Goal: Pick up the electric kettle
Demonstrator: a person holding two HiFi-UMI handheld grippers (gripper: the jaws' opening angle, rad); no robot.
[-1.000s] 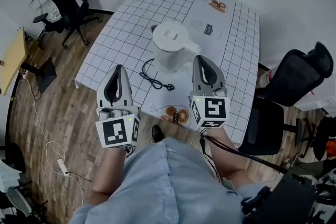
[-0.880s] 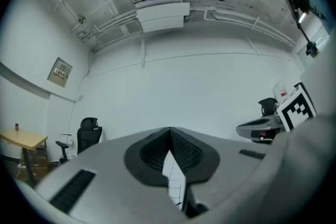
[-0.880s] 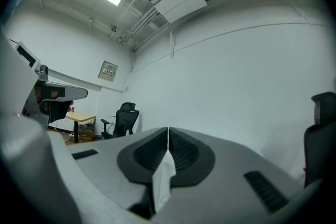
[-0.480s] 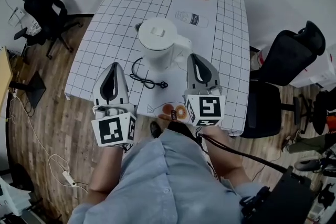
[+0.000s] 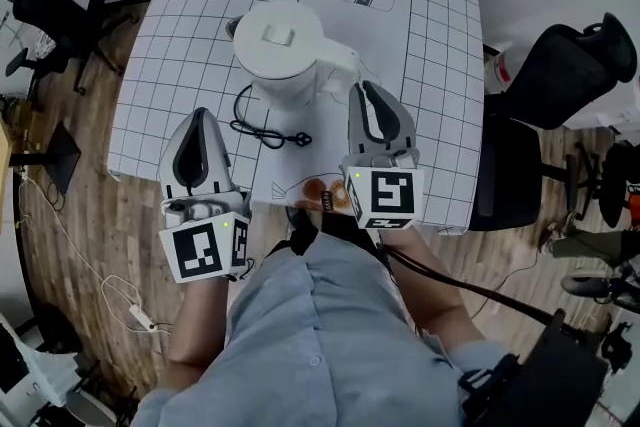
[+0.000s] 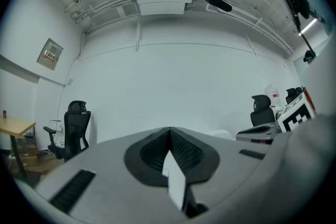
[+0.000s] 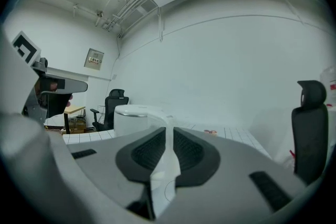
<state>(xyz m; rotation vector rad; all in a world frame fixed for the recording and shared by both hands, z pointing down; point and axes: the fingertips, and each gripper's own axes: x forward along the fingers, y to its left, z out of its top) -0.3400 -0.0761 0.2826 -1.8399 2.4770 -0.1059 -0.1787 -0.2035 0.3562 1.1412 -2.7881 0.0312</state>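
The right gripper (image 5: 364, 100) has dropped to just beside the handle (image 5: 338, 65) of the electric kettle (image 5: 285, 50), upright on the table (image 5: 180, 35), its empty jaws starting to part for a likely grasp, while the left gripper (image 5: 200, 120), pressed together, sits short of the kettle.

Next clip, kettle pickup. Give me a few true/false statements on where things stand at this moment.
1. The electric kettle stands upright on the gridded table. True.
2. The right gripper is clamped on the kettle's handle. False: its jaws are just opening with nothing between them, and the handle is ahead of it.
3. A black cord lies on the table between the kettle and the person. True.
4. The left gripper holds that cord. False: its jaws are together and empty, apart from the cord.
5. The kettle's lid stands open. False: it is closed.
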